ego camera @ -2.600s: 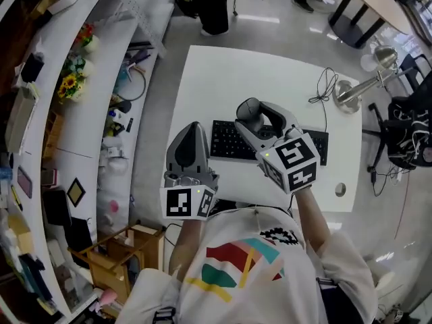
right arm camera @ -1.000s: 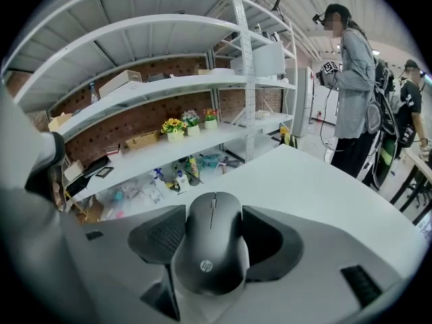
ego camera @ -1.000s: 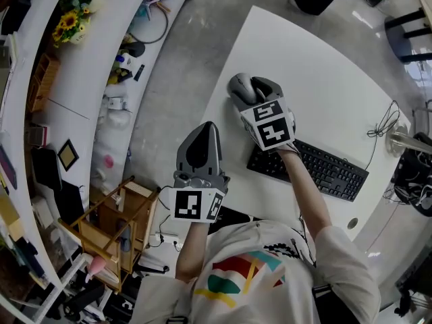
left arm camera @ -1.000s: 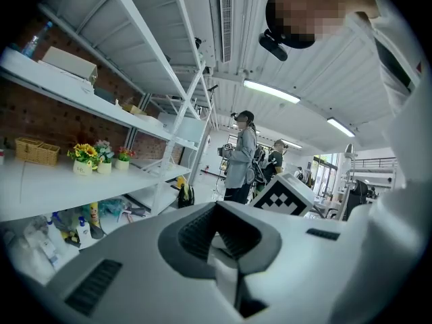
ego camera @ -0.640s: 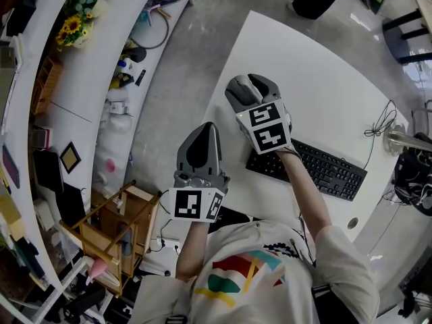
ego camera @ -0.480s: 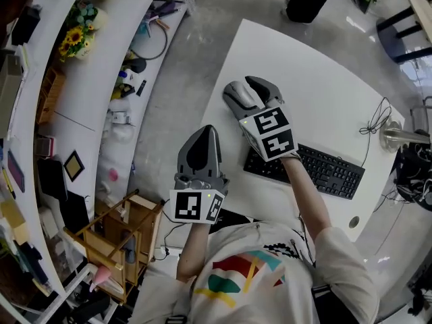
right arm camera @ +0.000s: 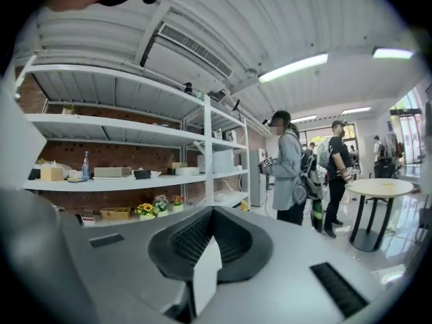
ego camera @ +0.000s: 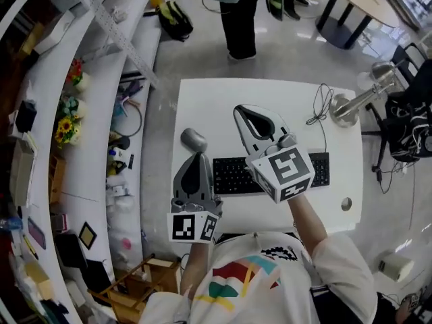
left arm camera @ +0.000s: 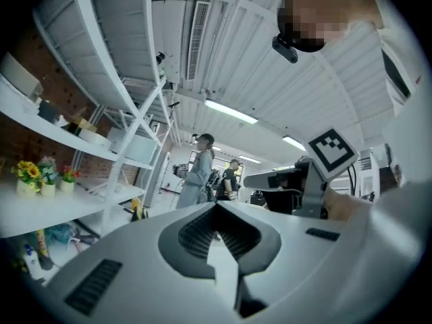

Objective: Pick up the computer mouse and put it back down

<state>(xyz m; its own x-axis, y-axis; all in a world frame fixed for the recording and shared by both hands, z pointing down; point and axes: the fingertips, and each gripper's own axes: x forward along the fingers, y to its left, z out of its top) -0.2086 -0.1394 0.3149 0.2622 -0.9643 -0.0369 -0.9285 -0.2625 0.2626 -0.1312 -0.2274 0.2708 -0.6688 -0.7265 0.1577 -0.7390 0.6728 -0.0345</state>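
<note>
Mouse (ego camera: 194, 139) lies flat on the white worktop (ego camera: 216, 100), just off the left end of the keyboard (ego camera: 233, 175) and touched by neither claw. I read that as the put-down being done, with the mouse left clear of the keys where a hand would reach for it.

My right claw (ego camera: 244, 113) hangs above the worktop beyond the keyboard, jaws fully together with nothing between them. My left claw (ego camera: 198, 160) sits nearer me, by the worktop's near-left part and just short of the mouse. Its jaws are closed too and it holds nothing. Both gripper views look out across the room at shelving and people standing, not down at the worktop, so I judge both claws are held level and out of the way.
</note>
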